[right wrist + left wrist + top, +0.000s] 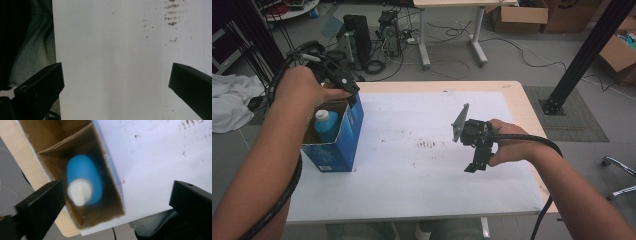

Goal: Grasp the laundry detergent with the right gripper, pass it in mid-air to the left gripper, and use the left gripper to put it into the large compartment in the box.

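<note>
we see left tongs (pixel 343 84) wide open above blue bottle (pixel 327 124) standing in blue carton (pixel 343 145), right tongs (pixel 476 161) wide, empty over white bench (pixel 412 170)

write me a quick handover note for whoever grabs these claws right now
Left claw: open, nothing in it, above the blue box.
Right claw: open, nothing in it, over the white mat.
Blue bottle with white cap: upright inside the box, in the compartment nearer the person.
Done: bottle is in the box and released.
Left: probably just draw the left claw clear; the far compartment looks unfilled.
</note>
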